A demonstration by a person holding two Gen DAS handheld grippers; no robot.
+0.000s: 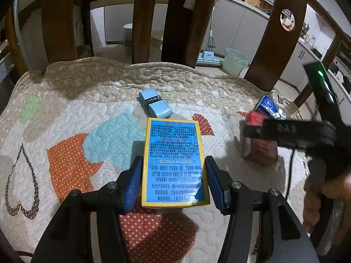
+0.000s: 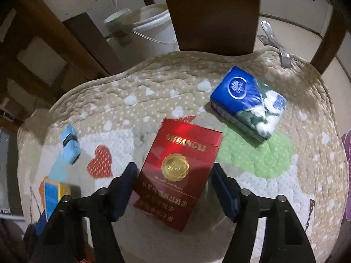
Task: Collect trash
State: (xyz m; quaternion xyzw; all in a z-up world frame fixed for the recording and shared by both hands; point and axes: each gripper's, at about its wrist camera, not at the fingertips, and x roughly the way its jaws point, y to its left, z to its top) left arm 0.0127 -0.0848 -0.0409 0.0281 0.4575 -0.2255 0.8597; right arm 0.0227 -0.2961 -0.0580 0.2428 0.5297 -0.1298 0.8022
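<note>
Where chair slats (image 1: 144, 19) rise, quilted cushion (image 1: 92, 87)

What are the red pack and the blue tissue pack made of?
Red cigarette pack: looks like glossy printed card, given its crisp edges, sheen and gold foil seal. Blue tissue pack: probably thin soft plastic film, since it is wrinkled, shiny and bulging.

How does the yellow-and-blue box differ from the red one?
The yellow-edged box has a blue face packed with small print; the red box is glossy with a gold seal. The first sits between the left gripper fingers, the second between the right gripper fingers. Both are flat rectangular packs on the quilted cushion.
</note>
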